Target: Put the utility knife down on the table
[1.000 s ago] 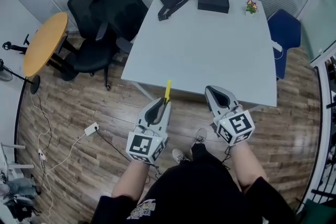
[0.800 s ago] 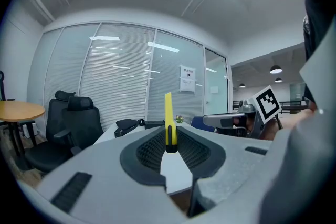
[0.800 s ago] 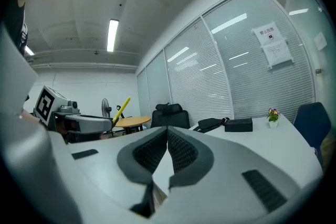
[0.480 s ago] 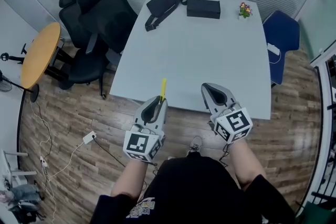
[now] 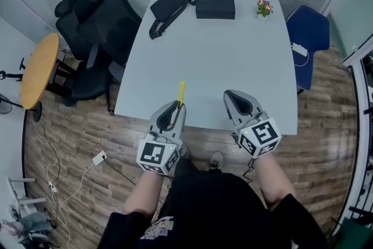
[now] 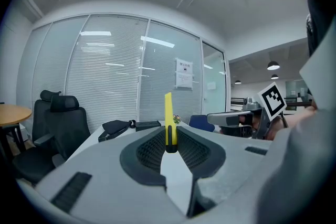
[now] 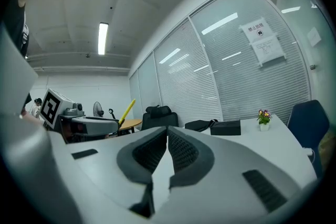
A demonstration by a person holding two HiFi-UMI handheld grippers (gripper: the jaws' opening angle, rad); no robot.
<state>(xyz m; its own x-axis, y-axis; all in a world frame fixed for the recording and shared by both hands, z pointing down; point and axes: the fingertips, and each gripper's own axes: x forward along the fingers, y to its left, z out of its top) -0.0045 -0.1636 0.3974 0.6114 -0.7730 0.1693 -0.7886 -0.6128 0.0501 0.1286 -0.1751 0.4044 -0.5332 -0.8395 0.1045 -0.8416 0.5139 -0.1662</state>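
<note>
Left jaws (image 5: 177, 107) grip the knife (image 5: 182, 93) by its back end. The yellow body sticks out ahead of the tips, just over the near edge of the bench (image 5: 221, 49), lower middle of the head view. Right jaws (image 5: 231, 96) are closed on nothing, level with the left, also at the near edge.

Risks, as I judge them:
- Grip is on one short end only. A tilt or a bump on the bench top could swing the knife in the pads or work it loose.
- Letting go this close to the edge could send it to the floor by my shoes. It needs to sit further in first.
- Can't tell whether the blade is out, so I treat the tip as sharp.

Around: bag (image 5: 166, 9), black box (image 5: 215, 7) and flower pot (image 5: 263, 7) along the far edge, top of frame, well apart from the knife. Black chair (image 5: 96, 26) at upper left, blue chair (image 5: 308, 32) at upper right. Nothing lies on the bench between the knife and those.
</note>
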